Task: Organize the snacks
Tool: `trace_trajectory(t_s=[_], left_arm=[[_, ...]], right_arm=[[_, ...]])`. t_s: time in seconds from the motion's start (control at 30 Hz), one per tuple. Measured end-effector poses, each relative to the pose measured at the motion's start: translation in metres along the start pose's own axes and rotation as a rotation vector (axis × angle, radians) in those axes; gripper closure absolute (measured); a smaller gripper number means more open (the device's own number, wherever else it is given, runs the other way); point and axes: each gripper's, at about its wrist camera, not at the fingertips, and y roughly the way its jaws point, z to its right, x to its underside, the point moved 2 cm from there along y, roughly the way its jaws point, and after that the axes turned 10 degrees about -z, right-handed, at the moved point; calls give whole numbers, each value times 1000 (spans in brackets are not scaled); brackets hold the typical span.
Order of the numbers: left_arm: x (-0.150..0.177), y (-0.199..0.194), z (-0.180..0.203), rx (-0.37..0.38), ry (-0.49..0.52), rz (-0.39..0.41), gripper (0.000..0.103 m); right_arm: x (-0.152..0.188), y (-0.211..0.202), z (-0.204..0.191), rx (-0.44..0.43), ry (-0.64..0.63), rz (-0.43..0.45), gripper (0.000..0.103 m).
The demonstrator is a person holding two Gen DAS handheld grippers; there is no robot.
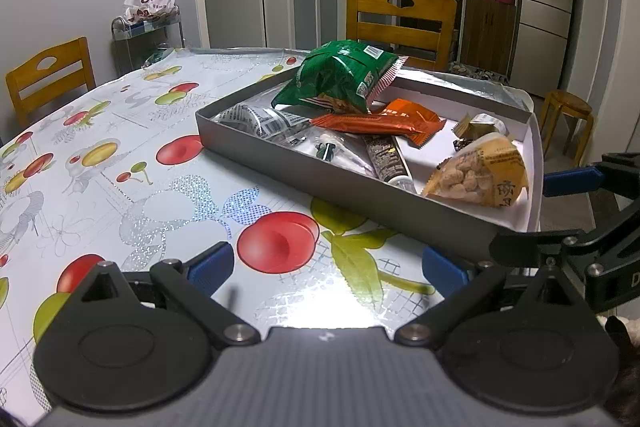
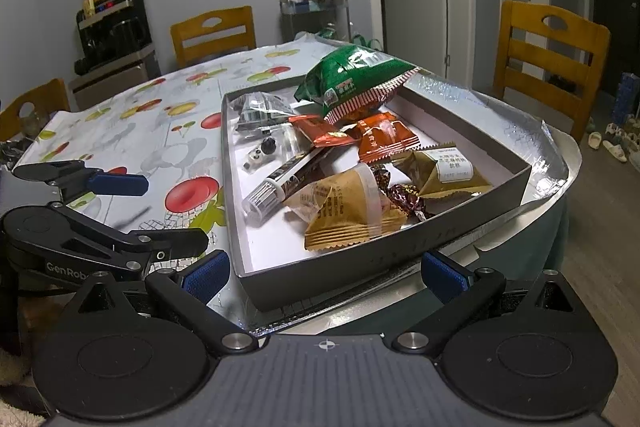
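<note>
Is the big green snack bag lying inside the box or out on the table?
Inside. The green snack bag rests atop other packets in the grey box, its crimped end leaning over the far wall. Both grippers are open, holding nothing.

snacks (image 1: 384, 123) piled in grey tray (image 1: 320, 171) | left hand-held gripper (image 1: 328, 269) spread, empty

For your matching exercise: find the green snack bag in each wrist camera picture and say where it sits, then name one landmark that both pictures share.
Left wrist view: the green snack bag sits right of centre in the upper half, at the far end of the grey tray, propped on other packets.
Right wrist view: the green snack bag sits just right of centre in the upper half, at the tray's far end.
Shared landmark: the orange packet just below the bag.
</note>
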Motion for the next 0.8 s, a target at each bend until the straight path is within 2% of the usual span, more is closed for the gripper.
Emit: trace_trajectory(t_s=[0.8], left_arm=[[0,1,1,2,2,-3,2]], right_arm=[[2,6,3,-1,5,-23,0]])
